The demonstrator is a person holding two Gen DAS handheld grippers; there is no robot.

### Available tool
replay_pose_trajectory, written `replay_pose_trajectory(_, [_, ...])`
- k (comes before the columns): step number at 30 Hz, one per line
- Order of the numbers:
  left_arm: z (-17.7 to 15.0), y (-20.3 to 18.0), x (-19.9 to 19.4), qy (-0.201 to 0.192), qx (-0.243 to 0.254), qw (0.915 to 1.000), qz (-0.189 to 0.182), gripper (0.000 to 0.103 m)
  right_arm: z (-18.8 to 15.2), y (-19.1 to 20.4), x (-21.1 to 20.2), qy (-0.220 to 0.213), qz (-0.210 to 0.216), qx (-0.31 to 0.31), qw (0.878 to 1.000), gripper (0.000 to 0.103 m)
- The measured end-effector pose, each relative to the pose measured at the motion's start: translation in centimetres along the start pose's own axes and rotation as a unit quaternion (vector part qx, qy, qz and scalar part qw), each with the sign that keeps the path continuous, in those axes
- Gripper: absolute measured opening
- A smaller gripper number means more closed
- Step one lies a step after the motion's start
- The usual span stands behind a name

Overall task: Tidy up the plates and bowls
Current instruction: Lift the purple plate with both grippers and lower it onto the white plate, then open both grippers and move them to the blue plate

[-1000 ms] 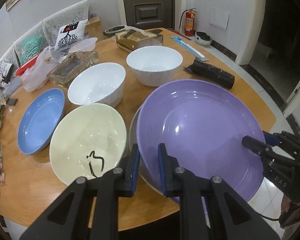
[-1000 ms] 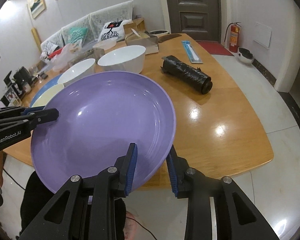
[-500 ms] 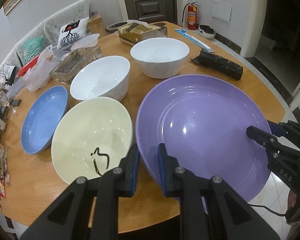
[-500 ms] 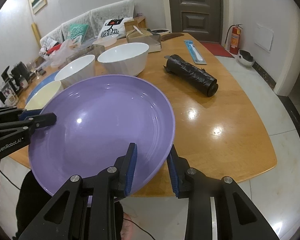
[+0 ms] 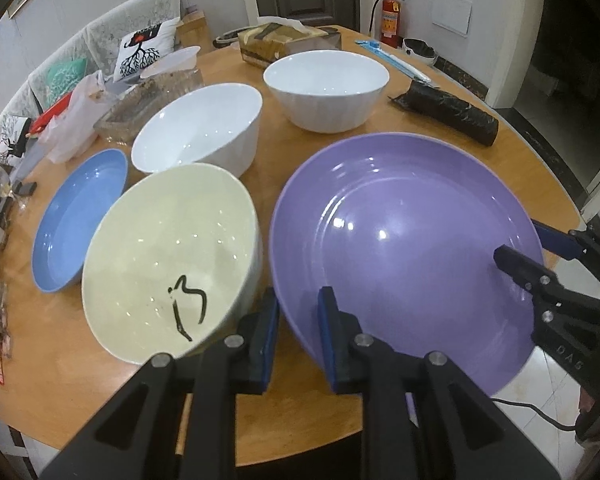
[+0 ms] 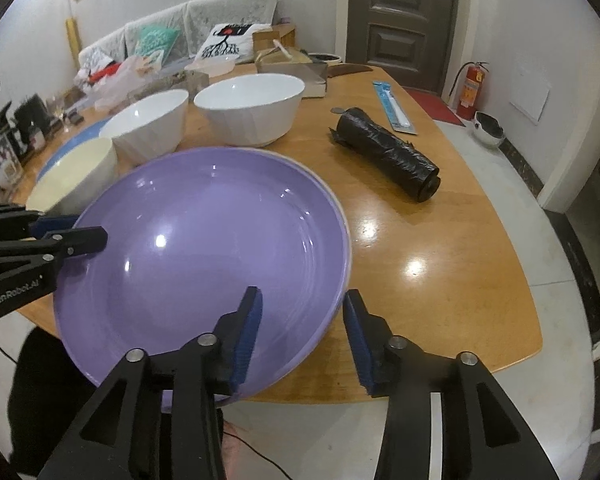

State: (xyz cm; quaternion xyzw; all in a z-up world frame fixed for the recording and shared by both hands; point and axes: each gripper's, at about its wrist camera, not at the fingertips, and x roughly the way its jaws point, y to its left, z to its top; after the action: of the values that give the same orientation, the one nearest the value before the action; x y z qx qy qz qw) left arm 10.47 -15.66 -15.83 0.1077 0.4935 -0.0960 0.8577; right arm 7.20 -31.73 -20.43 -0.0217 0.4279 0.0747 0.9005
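- Looked like the stacking step: purple plate (image 5: 400,240) hovering low or just seated at the near edge of the bench (image 6: 440,280), apparently over a pale plate (image 6: 340,205) showing only as a thin white sliver along its far rim.
- Left gripper (image 5: 298,320) clamped on the plate's near-left rim, fingers pressed onto the glaze from both sides.
- Right gripper (image 6: 302,312) spread wide, fingers straddling the near-right rim without visibly touching it.
- Judged the load to rest on the left grip alone, or on whatever sat beneath; could not tell which.
- Called next for easing the left fingers apart and backing both tools straight off, no dragging of the rim.
- Then likely on to the blue plate (image 5: 76,220), lying flat at the far left, well apart from this pile.
- Glossy, hard ceramic all round: purple plate shallow and broad, with faint concentric rings and bright ceiling glints.
- Cream bowl (image 5: 168,248) just beside it, deep and rounded, with a black squiggle on the inside.
- Two white bowls (image 5: 196,128) (image 5: 324,84) behind, ribbed outside, smooth within, standing close together.
- Black roll (image 5: 444,112) of crinkled film lay off to the right on the polished wood.
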Motion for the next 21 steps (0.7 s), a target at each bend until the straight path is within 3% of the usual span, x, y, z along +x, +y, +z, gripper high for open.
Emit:
replay_pose_trajectory(9, [-0.2,-0.4,-0.4,-0.010,0.002,0.9998,-0.016,0.033,0.6,0.4,0.3,0.003,-0.028,-0.006,1.000,0.044])
replay_pose_trajectory(14, [-0.2,1.1,-3.3,-0.039,-0.020,0.9964,-0.072,0.039,1.5,0.2,-2.1,-0.022,-0.030,0.000,0.999,0.050])
replay_pose_trajectory(21, [-0.4,6.0,-9.4,-0.116,-0.052,0.9860,-0.108,0.042,5.1,3.9,-6.7,-0.082,0.028,-0.012,0.996,0.051])
